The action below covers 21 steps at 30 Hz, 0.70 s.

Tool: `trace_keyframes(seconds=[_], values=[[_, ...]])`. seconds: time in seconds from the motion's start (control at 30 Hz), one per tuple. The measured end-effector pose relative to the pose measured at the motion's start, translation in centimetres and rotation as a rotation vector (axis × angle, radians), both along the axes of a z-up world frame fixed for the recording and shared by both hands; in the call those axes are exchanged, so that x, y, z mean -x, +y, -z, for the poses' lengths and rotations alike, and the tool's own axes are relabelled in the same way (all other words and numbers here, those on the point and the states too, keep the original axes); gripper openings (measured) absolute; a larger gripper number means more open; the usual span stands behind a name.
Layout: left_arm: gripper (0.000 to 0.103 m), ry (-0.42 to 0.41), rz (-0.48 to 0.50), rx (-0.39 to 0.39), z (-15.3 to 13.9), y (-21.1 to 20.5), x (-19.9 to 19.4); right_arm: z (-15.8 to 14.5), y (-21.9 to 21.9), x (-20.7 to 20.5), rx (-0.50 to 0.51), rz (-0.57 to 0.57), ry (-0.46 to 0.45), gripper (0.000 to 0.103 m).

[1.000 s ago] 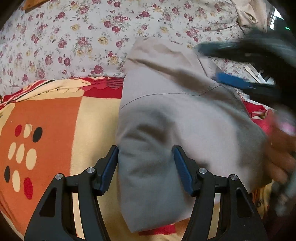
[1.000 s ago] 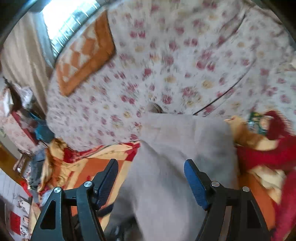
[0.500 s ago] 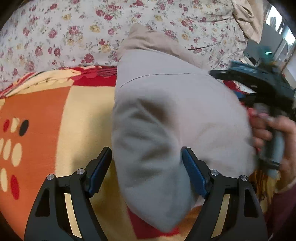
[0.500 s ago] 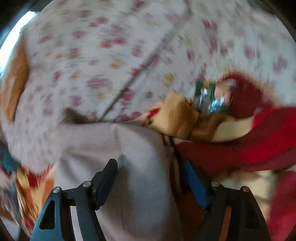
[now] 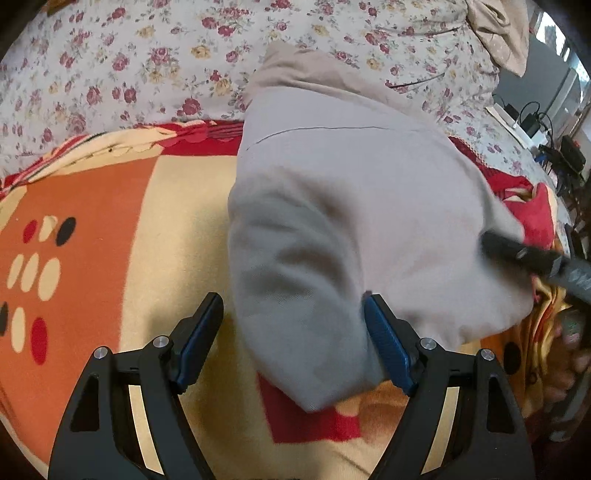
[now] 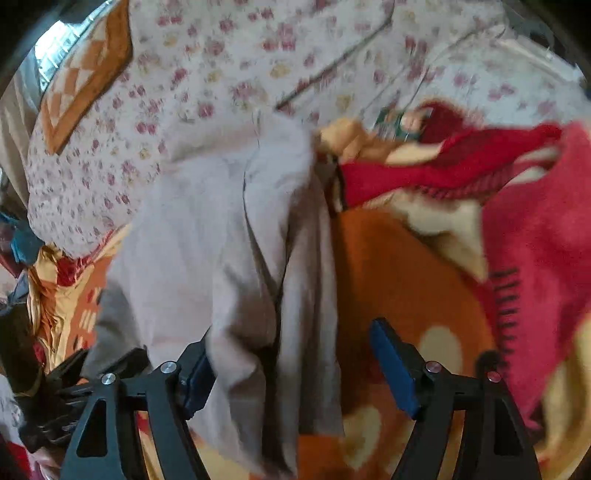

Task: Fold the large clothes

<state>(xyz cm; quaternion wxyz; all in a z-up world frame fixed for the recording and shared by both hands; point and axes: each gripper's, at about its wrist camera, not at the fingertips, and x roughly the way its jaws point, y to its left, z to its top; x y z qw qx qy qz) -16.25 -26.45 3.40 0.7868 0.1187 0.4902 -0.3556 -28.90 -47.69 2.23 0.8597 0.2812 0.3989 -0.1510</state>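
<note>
A folded grey garment lies on the orange, cream and red blanket. My left gripper is open, with its fingers either side of the garment's near folded corner. In the right wrist view the garment lies left of centre, and my right gripper is open over its right edge; the left finger is partly hidden by cloth. The right gripper also shows as a dark blurred bar at the garment's right side in the left wrist view.
A floral bedsheet covers the bed beyond the blanket. A beige cloth lies at the far right corner. Cables and devices sit beside the bed on the right. A bunched red blanket fold lies right of the garment.
The right gripper has swung from above the garment down to its right edge. The left gripper stayed open around the near corner, and the garment settled flatter.
</note>
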Motion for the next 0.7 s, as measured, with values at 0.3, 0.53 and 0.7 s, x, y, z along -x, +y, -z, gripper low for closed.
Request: trace_keyframes(seconds=[0.3,0.53,0.7], values=[[0.080,-0.044,0.005,-0.039,-0.4,0.1,1.0,-3.9,-0.6,-1.5,0.019,0.086,-0.094,0.077],[0.080,-0.028,0.011,-0.037,0.0,-0.4,0.6,0.0,-2.7,-4.5,0.081,0.124,-0.036,0.077],[0.080,0.000,0.023,-0.030,0.1,-0.9,0.3,0.6,-3.4,-4.4,0.073,0.127,-0.034,0.077]])
